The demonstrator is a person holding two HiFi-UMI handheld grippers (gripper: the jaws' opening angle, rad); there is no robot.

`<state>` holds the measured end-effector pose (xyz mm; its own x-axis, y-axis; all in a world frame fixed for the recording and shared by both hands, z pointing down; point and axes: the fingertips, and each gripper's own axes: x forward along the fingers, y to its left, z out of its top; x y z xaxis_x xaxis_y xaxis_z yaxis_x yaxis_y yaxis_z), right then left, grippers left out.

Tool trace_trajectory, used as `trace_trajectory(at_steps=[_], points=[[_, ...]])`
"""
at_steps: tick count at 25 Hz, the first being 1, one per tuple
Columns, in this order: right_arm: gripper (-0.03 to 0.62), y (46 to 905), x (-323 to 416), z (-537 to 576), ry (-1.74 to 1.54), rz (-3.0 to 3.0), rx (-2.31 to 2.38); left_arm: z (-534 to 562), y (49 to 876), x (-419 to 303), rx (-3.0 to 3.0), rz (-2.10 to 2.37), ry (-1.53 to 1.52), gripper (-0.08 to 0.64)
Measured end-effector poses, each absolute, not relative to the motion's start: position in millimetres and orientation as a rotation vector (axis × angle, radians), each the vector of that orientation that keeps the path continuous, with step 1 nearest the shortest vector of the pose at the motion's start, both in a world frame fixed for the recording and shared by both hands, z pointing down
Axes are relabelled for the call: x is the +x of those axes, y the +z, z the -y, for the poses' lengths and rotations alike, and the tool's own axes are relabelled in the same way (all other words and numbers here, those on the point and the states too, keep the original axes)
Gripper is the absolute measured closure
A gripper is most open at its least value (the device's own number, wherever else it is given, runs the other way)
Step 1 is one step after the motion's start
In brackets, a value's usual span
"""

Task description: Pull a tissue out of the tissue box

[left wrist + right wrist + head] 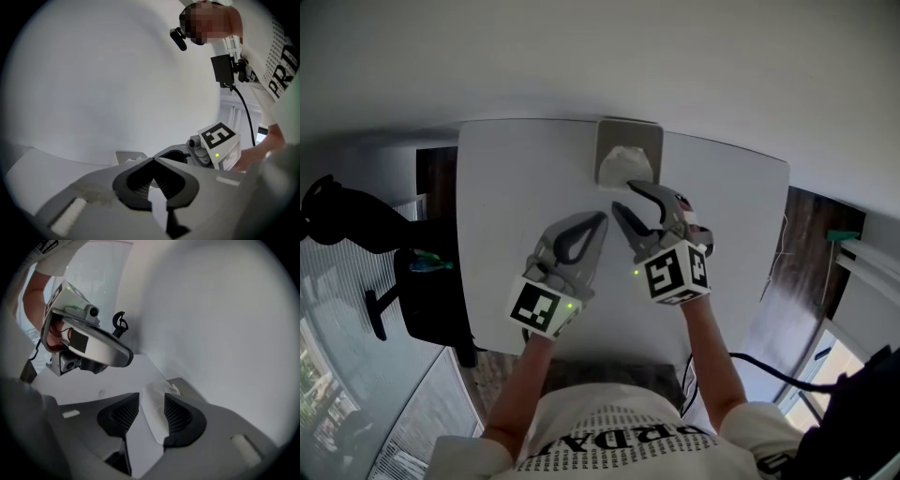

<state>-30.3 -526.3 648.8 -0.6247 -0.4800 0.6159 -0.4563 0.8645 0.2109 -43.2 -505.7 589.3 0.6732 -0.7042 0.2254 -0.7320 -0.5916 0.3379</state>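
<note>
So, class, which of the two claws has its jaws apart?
The right claw: its jaws stand apart, the tissue showing between them. The left claw is shut, tips touching.

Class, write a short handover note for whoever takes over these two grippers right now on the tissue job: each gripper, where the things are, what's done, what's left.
Left gripper: shut, nothing in it, over the table, short of the box.
Right gripper: open, the tissue between its jaws, not pinched.
Tissue box: at the table's far edge by the wall, tissue sticking out of its top.
Done: right gripper lined up on the tissue.
Left: close on it and pull it out.
</note>
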Motion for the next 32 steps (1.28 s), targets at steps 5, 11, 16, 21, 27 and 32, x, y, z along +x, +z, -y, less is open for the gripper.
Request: trace_trajectory(at_steps=[5,11,16,21,27,32], points=[[0.426,659.6,-30.6,530.8,-0.037,2.317,0.67,512.8,601.3,-46.5,2.471,1.131,0.104,0.568],[0.428,667.9,-29.8,536.9,-0.03,2.315,0.699,512.7,609.6,-46.7,2.465,1.117,0.117,0.568],[0.462,666.2,-27.2,541.1,-0.028,2.317,0.726,510.9,609.1,-45.3,2.445,1.118,0.097,0.568],[0.485,668.2,-25.8,542.2,-0.045,2.311,0.729,509.8,612.3,-43.6,2.437,1.108,0.098,0.568],[0.532,664.0,-27.8,539.9,-0.029,2.342,0.751,505.6,614.9,-46.7,2.465,1.089,0.143,0.568],[0.586,658.6,-31.6,531.1,0.049,2.379,0.736,503.0,609.3,-46.7,2.469,1.09,0.134,0.568]])
